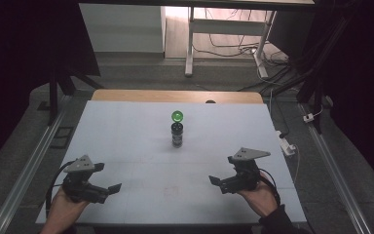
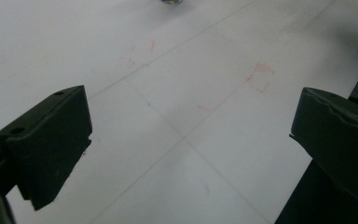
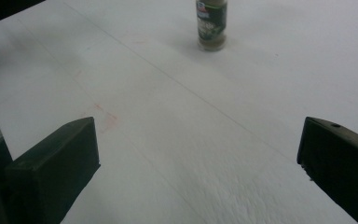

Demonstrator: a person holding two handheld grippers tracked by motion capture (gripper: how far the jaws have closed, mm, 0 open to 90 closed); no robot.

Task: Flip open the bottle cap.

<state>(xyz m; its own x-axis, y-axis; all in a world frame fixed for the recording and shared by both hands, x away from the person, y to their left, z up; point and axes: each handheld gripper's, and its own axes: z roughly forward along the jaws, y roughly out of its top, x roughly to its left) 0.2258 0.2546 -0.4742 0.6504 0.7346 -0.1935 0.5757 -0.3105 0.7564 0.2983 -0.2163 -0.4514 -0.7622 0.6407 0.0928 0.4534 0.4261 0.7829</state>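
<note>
A small dark spice bottle (image 1: 177,134) stands upright in the middle of the white tabletop (image 1: 126,141), and a shiny green ball (image 1: 177,116) sits on its top. Near the front left, a hand holds my left gripper (image 1: 108,189), which is open and points toward the table's middle. My right gripper (image 1: 218,184) is near the front right, open too, pointing inward. In the right gripper view the bottle (image 3: 211,25) stands far ahead of the wide-apart jaws of the right gripper (image 3: 198,158). The left gripper (image 2: 191,135) has only bare table between its jaws.
Faint red marks (image 2: 260,78) are drawn on the tabletop (image 2: 177,93). A wooden strip (image 1: 175,95) runs along the table's far edge. A white power strip (image 1: 286,144) with cables lies off the right edge. Metal rails (image 1: 29,165) flank the table on the floor.
</note>
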